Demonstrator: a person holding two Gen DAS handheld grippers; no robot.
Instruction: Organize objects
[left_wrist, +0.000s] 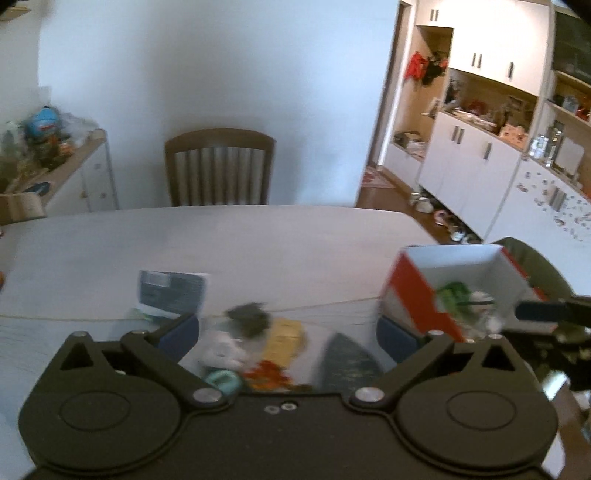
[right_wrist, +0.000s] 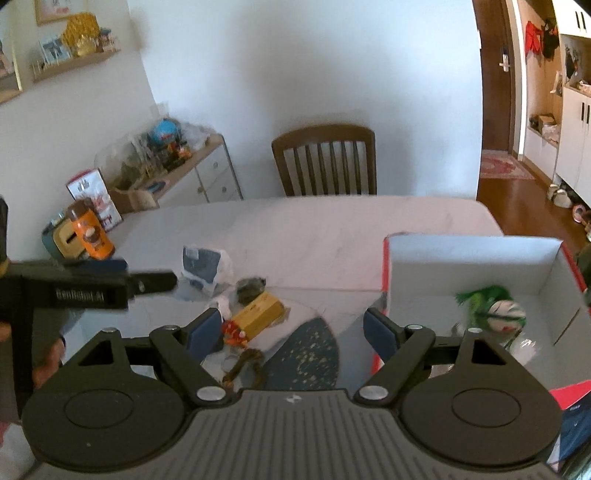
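A pile of small items lies on the white table (left_wrist: 258, 240): a yellow box (right_wrist: 258, 314), a white plush (left_wrist: 221, 352), a dark fuzzy lump (left_wrist: 249, 317), a red-orange toy (right_wrist: 234, 332), a teal piece (left_wrist: 223, 382) and a dark blue speckled mat (right_wrist: 306, 354). My left gripper (left_wrist: 288, 332) stands open above this pile, nothing between its fingers. My right gripper (right_wrist: 291, 330) is open too, over the mat, beside the red-and-white box (right_wrist: 476, 266). That box holds a green item (right_wrist: 484, 299) and a white ball (right_wrist: 506, 314). A plastic-wrapped blue packet (right_wrist: 205, 269) lies further back.
A wooden chair (right_wrist: 325, 162) stands at the table's far side. An orange jar (right_wrist: 90, 232) and a teal-yellow container (right_wrist: 61, 238) sit at the table's left end. A cluttered sideboard (right_wrist: 177, 162) runs along the left wall; white cabinets (left_wrist: 476, 155) stand at right.
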